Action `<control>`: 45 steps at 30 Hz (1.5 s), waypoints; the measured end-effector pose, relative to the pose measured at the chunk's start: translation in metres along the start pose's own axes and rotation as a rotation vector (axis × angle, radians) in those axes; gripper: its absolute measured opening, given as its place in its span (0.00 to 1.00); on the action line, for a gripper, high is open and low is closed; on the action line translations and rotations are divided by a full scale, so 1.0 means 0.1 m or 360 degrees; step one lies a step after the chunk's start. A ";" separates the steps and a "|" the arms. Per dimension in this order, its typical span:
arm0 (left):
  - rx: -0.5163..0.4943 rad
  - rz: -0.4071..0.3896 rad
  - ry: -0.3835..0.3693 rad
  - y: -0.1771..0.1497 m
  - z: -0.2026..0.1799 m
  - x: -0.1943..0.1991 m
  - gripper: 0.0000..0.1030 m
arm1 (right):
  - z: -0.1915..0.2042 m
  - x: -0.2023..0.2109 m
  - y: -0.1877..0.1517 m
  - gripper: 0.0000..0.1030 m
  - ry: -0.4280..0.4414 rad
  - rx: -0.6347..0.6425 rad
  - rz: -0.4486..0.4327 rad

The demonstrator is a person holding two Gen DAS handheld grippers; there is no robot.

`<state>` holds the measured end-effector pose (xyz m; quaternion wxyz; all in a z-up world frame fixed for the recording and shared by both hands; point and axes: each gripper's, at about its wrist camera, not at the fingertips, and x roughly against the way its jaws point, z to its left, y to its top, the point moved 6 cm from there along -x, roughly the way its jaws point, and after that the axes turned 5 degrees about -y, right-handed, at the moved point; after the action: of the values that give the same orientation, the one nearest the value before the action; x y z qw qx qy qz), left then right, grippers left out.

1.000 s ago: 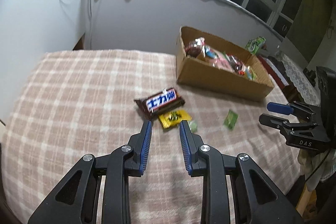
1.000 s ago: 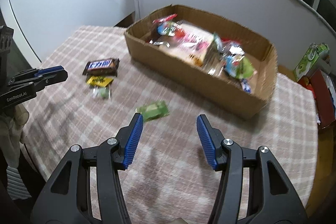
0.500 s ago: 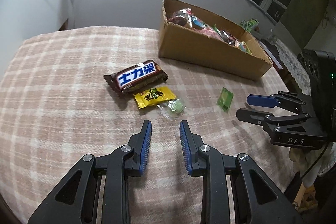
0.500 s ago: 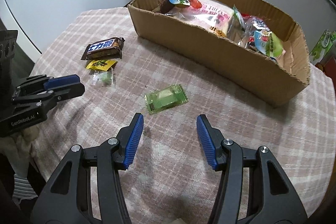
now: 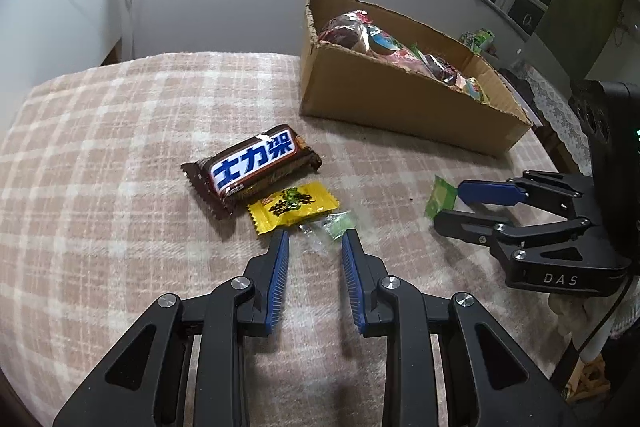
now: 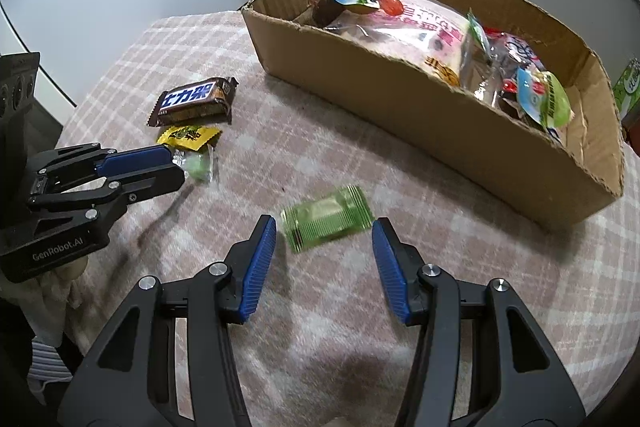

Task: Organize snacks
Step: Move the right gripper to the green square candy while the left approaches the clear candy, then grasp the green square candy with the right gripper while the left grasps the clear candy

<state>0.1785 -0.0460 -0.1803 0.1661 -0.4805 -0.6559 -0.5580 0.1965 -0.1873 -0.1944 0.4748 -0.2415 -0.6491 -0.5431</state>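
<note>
The flat green wafer packet (image 6: 327,218) lies at centre frame of the right wrist view, just ahead of the right gripper (image 6: 324,233), whose jaws stand apart with nothing between them. It looks light, thin and crinkly, its ribbed end seams giving the best purchase; taken across its short width it should lift easily, though glossy film may slip. In the left wrist view the left gripper (image 5: 314,241), jaws narrowly apart and empty, points at a small clear-wrapped green candy (image 5: 335,223) (probably a hard sweet, the view is soft) beside a yellow sachet (image 5: 292,206) and a stiff brown Snickers bar (image 5: 256,166). The cardboard box (image 6: 420,115), upper right, sits on nubbly pink plaid cloth (image 6: 320,327)
</note>
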 end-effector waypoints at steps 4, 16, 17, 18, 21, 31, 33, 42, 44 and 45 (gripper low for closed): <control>-0.0043 0.0007 0.0010 0.03 -0.03 -0.03 0.25 | 0.02 -0.04 0.06 0.51 -0.0012 0.0012 -0.0006; -0.0179 0.0035 0.0048 0.08 -0.14 -0.14 0.33 | 0.14 -0.11 0.11 0.51 -0.0117 0.0186 -0.0015; -0.0187 0.0037 0.0050 0.09 -0.14 -0.14 0.33 | 0.13 -0.10 0.10 0.48 -0.0119 0.0191 -0.0015; -0.0199 0.0039 0.0053 0.09 -0.16 -0.15 0.33 | 0.11 -0.09 0.10 0.45 -0.0129 0.0198 -0.0018; -0.0240 0.0038 0.0080 0.08 -0.21 -0.18 0.33 | 0.08 -0.07 0.08 0.42 -0.0120 0.0202 -0.0015; -0.0308 0.0022 0.0099 0.08 -0.33 -0.25 0.22 | 0.07 -0.01 0.00 0.39 -0.0116 0.0201 -0.0015; -0.0303 0.0018 0.0097 0.08 -0.33 -0.24 0.21 | 0.05 0.00 -0.01 0.38 -0.0110 0.0197 -0.0019; -0.0277 0.0005 0.0047 0.00 -0.37 -0.14 0.19 | -0.03 0.07 -0.07 0.38 -0.0097 0.0150 -0.0041; -0.0273 -0.0001 0.0022 -0.02 -0.40 -0.10 0.19 | -0.05 0.10 -0.08 0.38 -0.0102 0.0144 -0.0047; -0.0275 -0.0009 0.0018 -0.03 -0.42 -0.08 0.19 | -0.06 0.11 -0.09 0.38 -0.0107 0.0142 -0.0050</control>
<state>0.1665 -0.0871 -0.1746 0.1261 -0.4881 -0.6057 -0.6156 0.1866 -0.1975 -0.1889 0.4545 -0.2279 -0.6920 -0.5125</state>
